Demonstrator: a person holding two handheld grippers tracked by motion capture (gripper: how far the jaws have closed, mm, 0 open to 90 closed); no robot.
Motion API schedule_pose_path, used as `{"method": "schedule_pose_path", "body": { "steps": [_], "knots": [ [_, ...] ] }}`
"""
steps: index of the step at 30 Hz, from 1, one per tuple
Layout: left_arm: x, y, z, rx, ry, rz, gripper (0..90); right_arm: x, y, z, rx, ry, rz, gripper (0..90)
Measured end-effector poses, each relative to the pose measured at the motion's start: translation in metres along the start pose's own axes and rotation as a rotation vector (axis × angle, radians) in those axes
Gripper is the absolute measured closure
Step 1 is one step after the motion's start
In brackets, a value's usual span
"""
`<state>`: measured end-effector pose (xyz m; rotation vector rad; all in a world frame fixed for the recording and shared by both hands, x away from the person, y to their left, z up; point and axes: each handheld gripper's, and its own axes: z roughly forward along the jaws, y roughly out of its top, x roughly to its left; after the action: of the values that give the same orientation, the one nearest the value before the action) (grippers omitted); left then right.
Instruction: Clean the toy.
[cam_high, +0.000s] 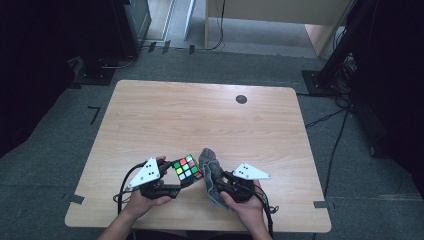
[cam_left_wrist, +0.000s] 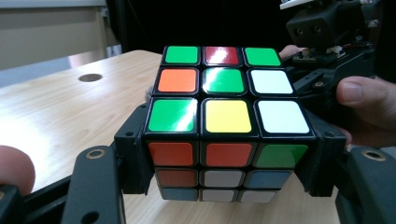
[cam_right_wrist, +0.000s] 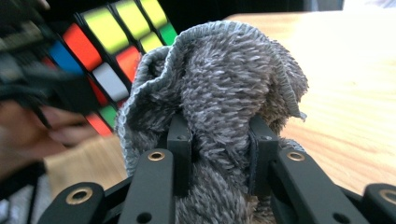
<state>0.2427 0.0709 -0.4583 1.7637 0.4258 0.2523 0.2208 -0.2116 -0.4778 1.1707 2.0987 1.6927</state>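
A scrambled colour cube hangs just above the near part of the table, clamped between the jaws of my left gripper. Its top face shows green, red, orange, white and yellow squares. Just to its right, my right gripper is shut on a bunched grey terry cloth, which rises above the jaws. The cloth's top edge lies close against the cube; whether they touch I cannot tell.
The wooden table carries a dark round cable hole at the back right. A pale cabinet and black stands stand on the grey carpet beyond the far edge.
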Motion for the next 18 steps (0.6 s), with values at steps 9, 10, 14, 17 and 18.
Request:
{"method": "schedule_pose_path", "body": {
  "steps": [9,10,14,17,18],
  "knots": [
    [-0.009,0.007,-0.005,-0.023,-0.007,0.008,34.1,0.005,0.019,-0.013,-0.096,0.030,0.115,69.2],
    [-0.010,0.008,-0.005,-0.027,-0.011,0.008,34.1,0.009,0.021,-0.013,-0.093,0.041,0.096,69.2],
    [-0.011,0.012,-0.008,-0.036,-0.016,0.009,34.0,0.014,0.016,-0.009,-0.060,0.020,0.058,69.4],
    [-0.008,0.015,-0.013,-0.076,-0.013,-0.020,34.0,0.008,0.010,-0.006,0.008,-0.043,0.026,69.6],
    [-0.007,0.016,-0.014,-0.086,-0.013,-0.029,34.1,0.005,0.006,-0.005,0.029,-0.059,0.025,69.7]
  ]
}}
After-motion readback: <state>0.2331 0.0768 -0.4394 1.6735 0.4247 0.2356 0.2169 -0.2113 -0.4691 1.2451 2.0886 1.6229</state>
